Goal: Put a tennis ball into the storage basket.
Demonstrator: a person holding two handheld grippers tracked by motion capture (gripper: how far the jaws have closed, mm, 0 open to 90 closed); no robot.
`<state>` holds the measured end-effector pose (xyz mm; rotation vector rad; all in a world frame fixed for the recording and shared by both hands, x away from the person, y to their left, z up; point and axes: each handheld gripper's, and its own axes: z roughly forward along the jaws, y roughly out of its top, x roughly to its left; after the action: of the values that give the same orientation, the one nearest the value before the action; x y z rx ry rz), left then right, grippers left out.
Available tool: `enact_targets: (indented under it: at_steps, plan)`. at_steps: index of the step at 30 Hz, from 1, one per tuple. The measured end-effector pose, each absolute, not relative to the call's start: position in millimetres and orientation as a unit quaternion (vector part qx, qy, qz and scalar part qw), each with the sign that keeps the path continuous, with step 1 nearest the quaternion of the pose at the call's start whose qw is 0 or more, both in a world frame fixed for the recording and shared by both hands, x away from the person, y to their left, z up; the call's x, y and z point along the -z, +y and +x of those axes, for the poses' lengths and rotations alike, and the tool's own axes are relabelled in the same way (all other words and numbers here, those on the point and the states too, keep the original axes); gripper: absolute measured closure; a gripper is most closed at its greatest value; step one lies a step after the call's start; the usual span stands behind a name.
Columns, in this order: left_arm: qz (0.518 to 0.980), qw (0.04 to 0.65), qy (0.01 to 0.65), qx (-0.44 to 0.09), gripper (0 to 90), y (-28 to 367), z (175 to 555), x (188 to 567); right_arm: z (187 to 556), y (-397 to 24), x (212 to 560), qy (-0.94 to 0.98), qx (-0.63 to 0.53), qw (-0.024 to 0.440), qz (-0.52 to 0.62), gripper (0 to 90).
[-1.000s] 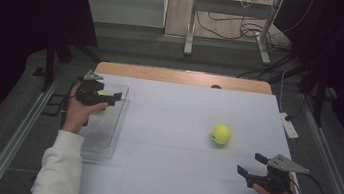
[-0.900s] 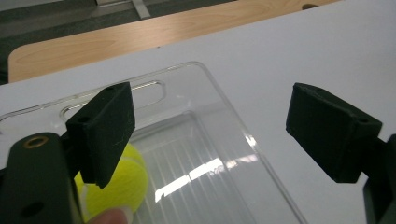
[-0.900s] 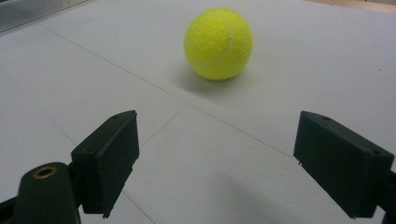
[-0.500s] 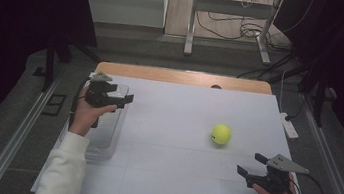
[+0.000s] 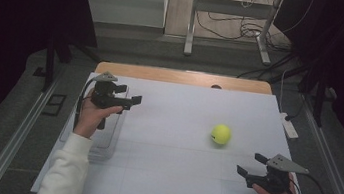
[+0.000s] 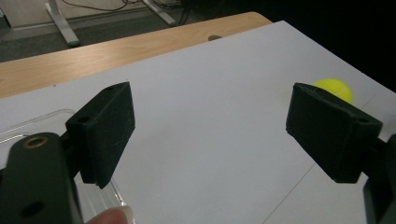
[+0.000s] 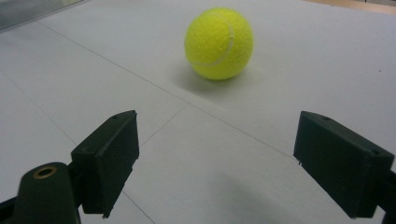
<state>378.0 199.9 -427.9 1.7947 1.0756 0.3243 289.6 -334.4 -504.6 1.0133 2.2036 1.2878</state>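
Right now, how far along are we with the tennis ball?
Done: nothing visible yet; the tennis ball sits free on the white table, outside the clear container at the left edge. In hand: neither; the left gripper and the right gripper both stand open and empty, jaws pointing toward the ball. Left: probably reach, grasp and move the ball.

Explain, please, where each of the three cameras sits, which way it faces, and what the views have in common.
High view: above the person's side, facing forward and down on the white table; both forearms, left gripper, right gripper.
Left gripper view: on the left gripper, looking across the table past the clear tray; its open jaws, a fingertip.
Right gripper view: on the right gripper, low, facing the tennis ball; its open jaws.
Shared: all show the ball.
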Motion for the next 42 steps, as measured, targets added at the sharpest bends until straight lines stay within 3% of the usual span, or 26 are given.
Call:
enact_targets:
  at_steps: [42]
  plan:
    - [0.785,0.481,0.368,-0.131,16.2,131,361,425,291,-334,505,0.787,-0.463,0.194,0.360,14.5]
